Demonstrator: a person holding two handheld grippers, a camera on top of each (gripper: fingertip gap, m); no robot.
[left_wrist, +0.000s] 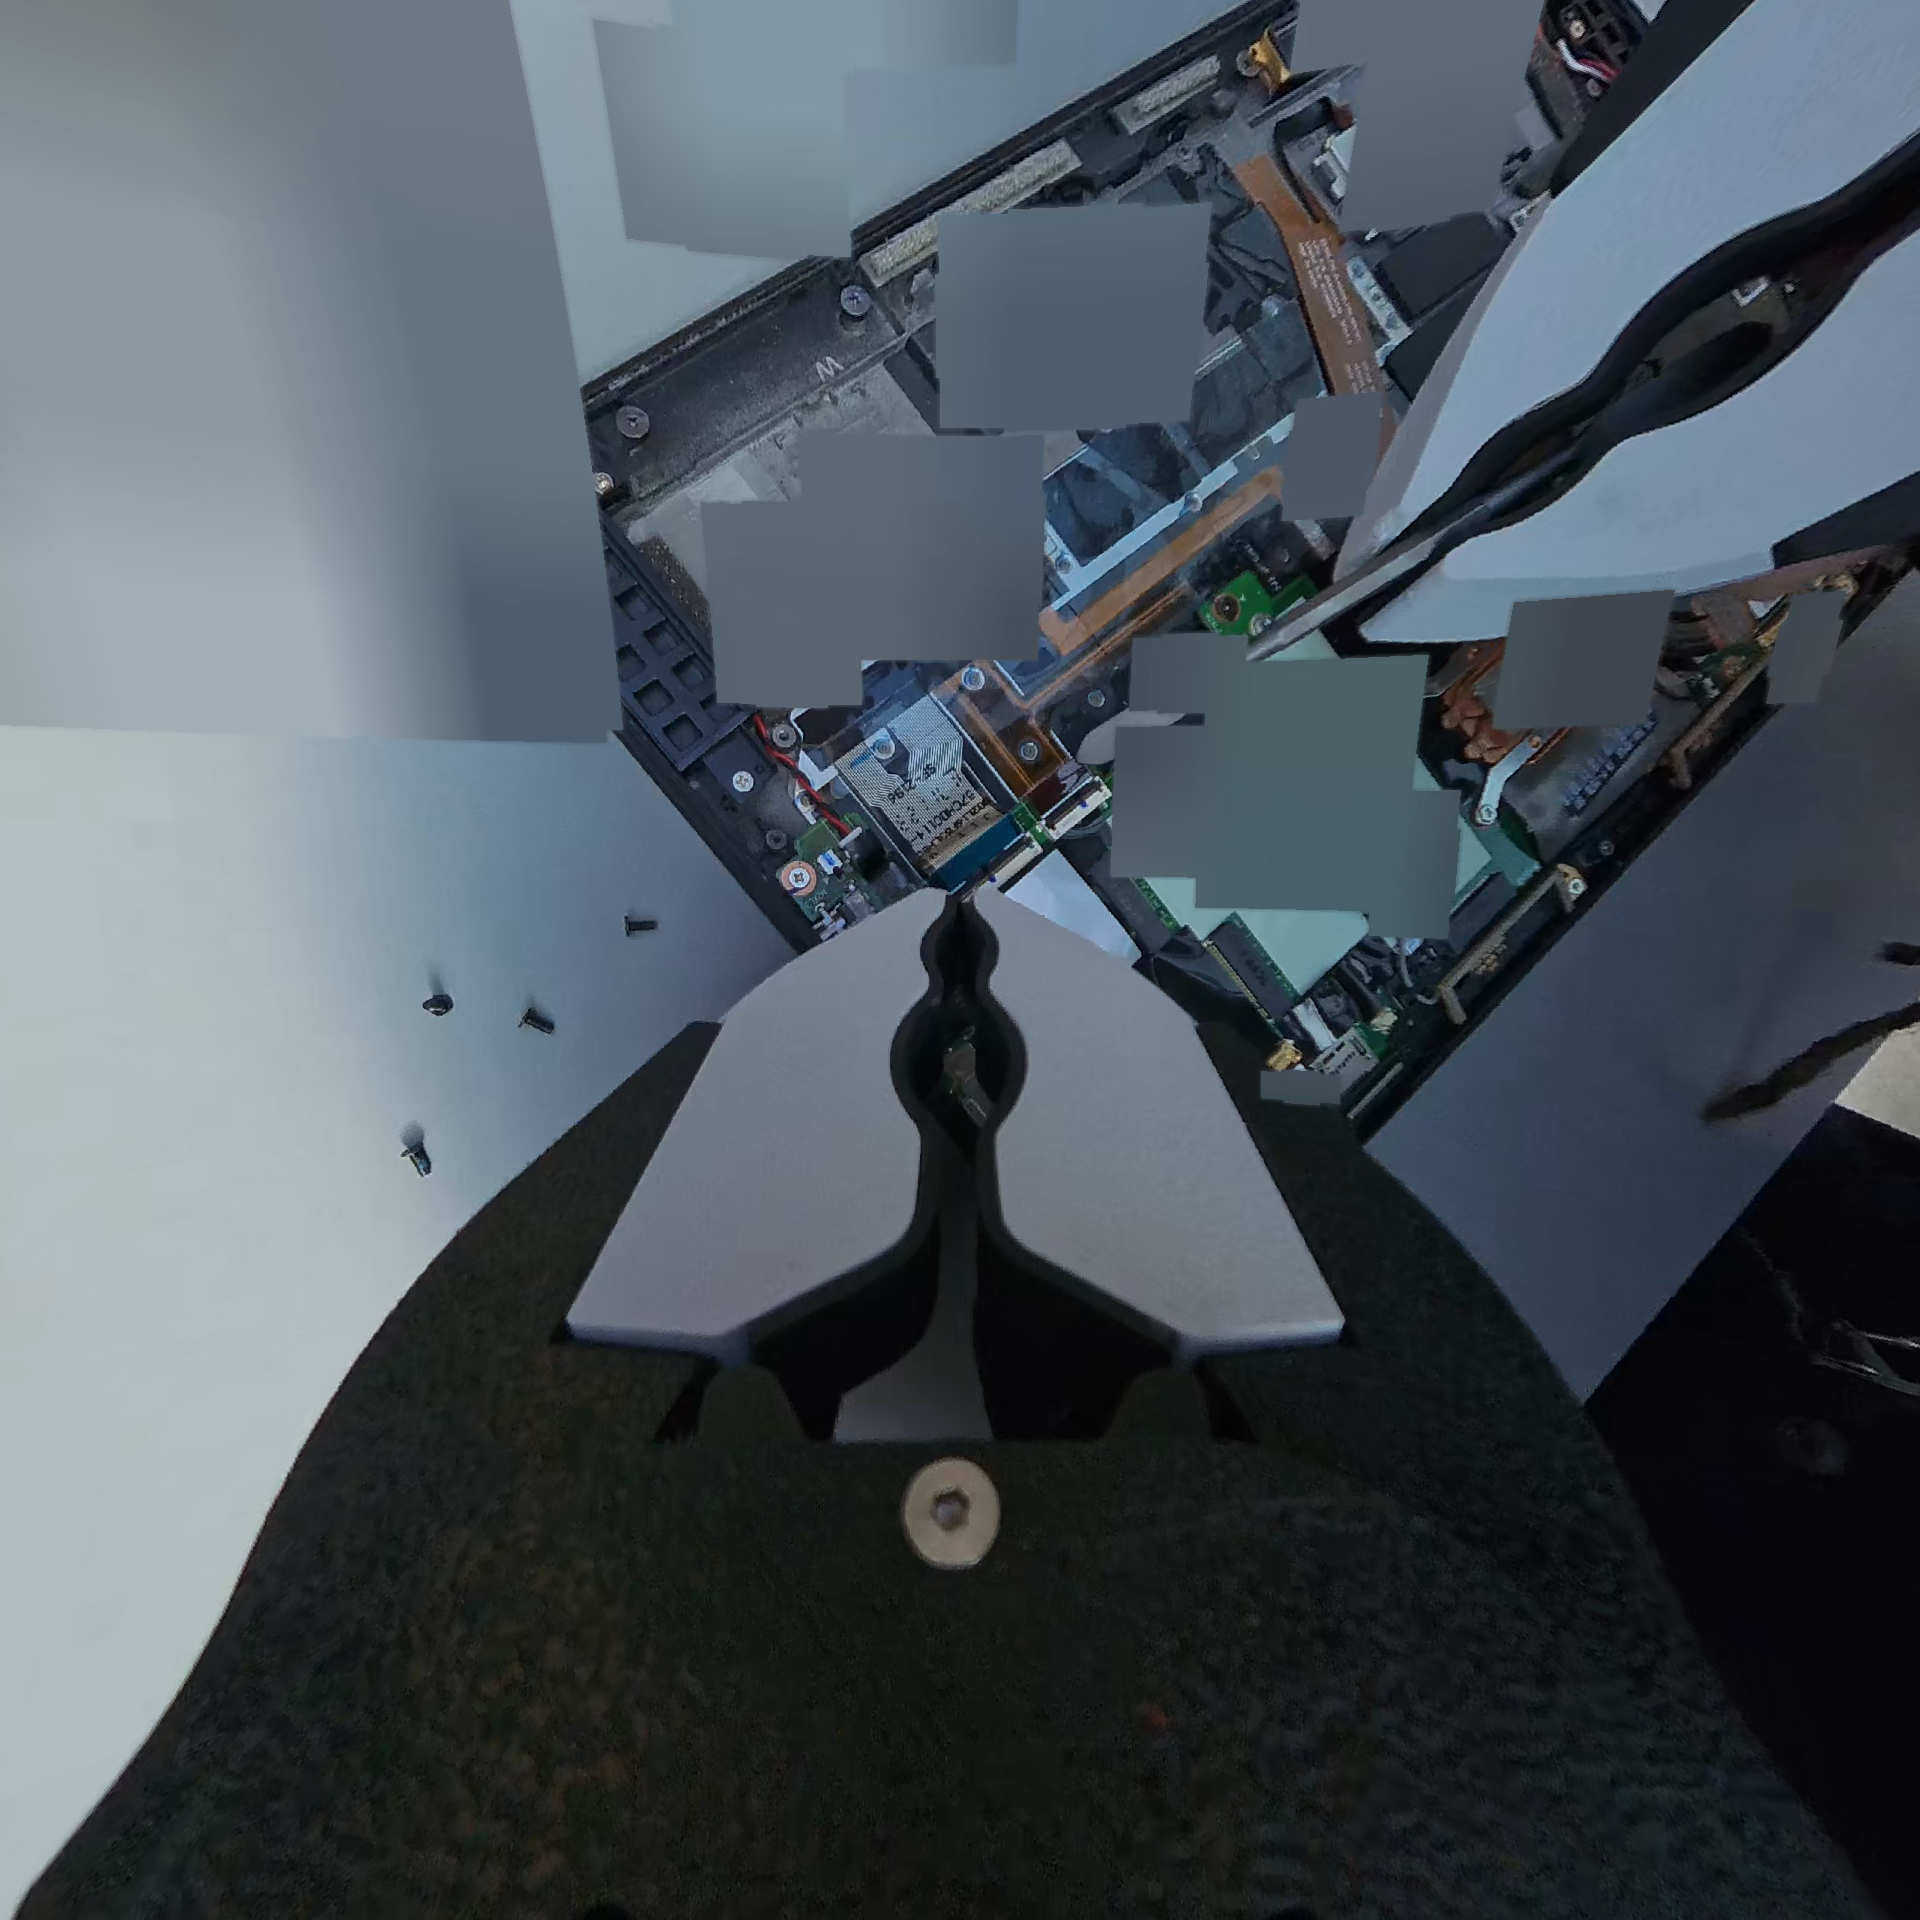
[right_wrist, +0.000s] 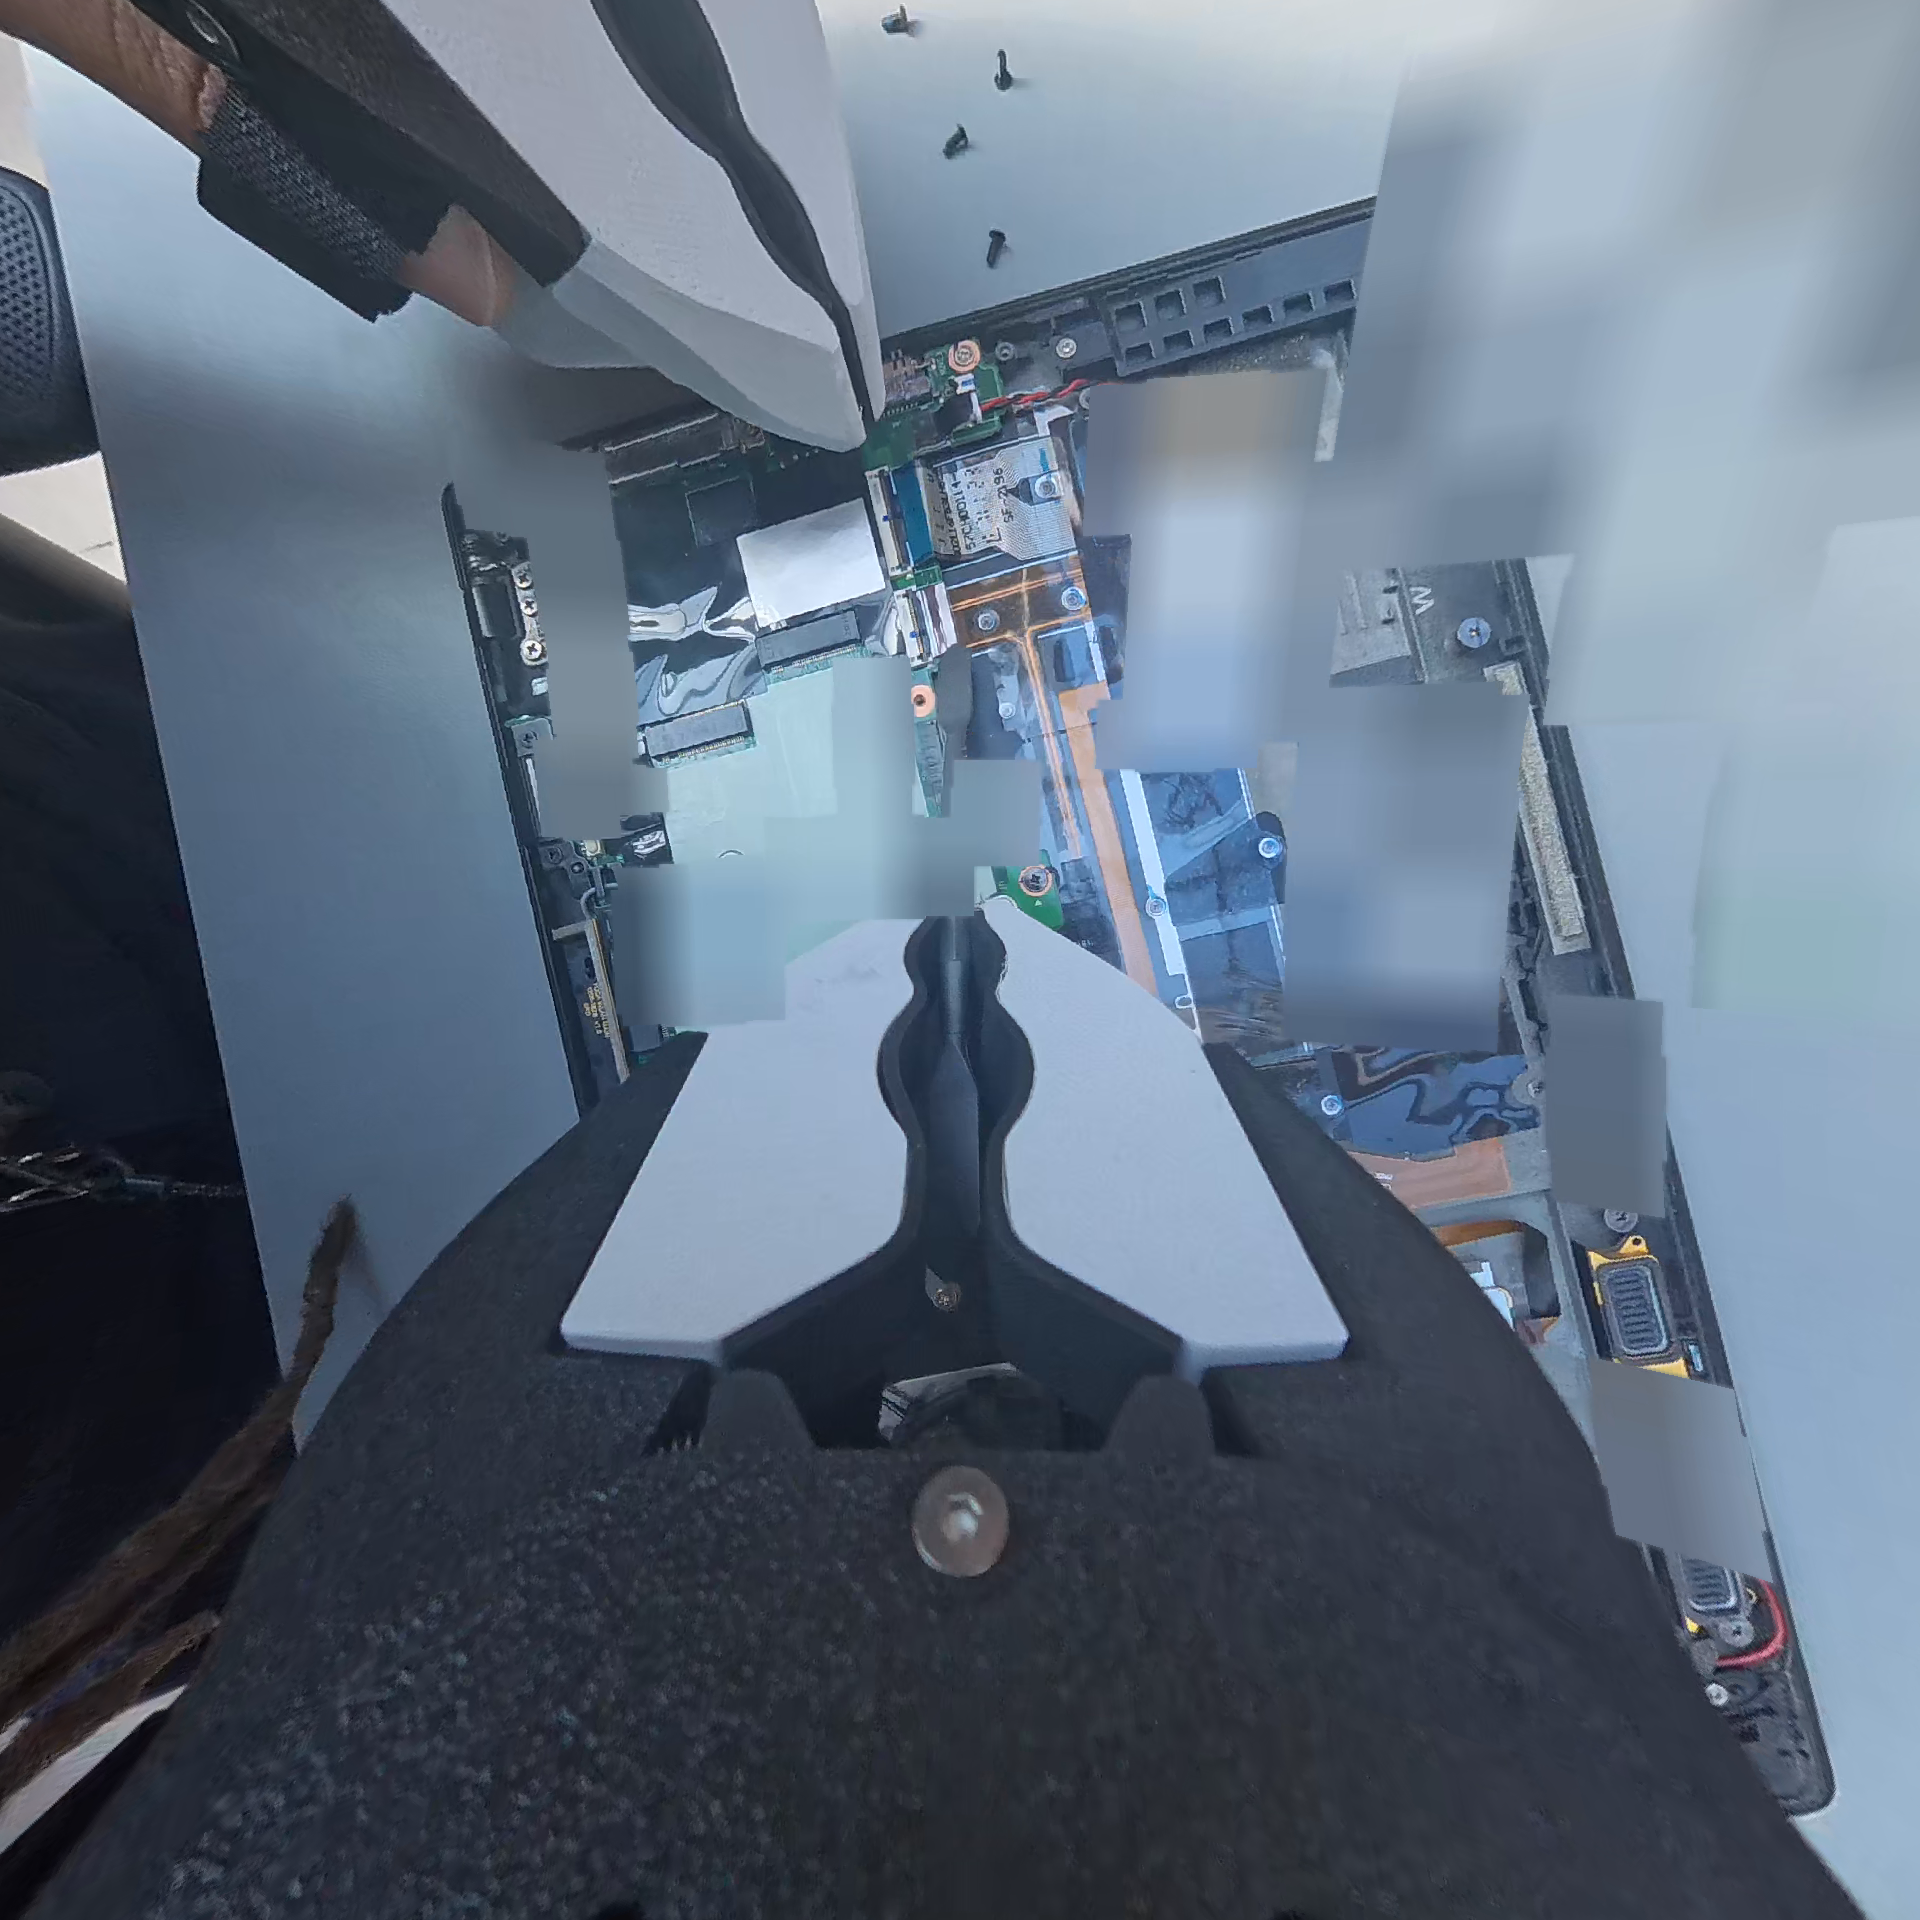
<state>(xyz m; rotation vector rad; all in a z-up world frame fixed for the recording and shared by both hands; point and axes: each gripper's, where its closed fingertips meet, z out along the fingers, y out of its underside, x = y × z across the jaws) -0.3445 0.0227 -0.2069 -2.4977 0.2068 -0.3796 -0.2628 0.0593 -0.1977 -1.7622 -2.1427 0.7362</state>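
Note:
An opened laptop (left_wrist: 727, 343) lies on a white table with its boards, ribbon cables and copper heat pipe exposed. My left gripper (left_wrist: 956, 914) is shut, its tips at the laptop's corner by the ribbon connectors (left_wrist: 977, 862). In the right wrist view the left gripper (right_wrist: 862, 416) touches the small green corner board (right_wrist: 961, 358). My right gripper (right_wrist: 961, 920) is shut on a thin dark tool (right_wrist: 954, 1049), over the middle of the laptop (right_wrist: 1226, 312). In the left wrist view the right gripper (left_wrist: 1351, 582) shows the tool's metal tip (left_wrist: 1283, 634) sticking out.
Several loose black screws (left_wrist: 535, 1018) lie on the white table (left_wrist: 260, 1039) beside the laptop's corner; they also show in the right wrist view (right_wrist: 956, 140). A person's hand (right_wrist: 468, 270) holds the left gripper. Dark fabric (right_wrist: 83, 935) lies past the table edge. One gripper's finger ends stand about 10 cm off the other's.

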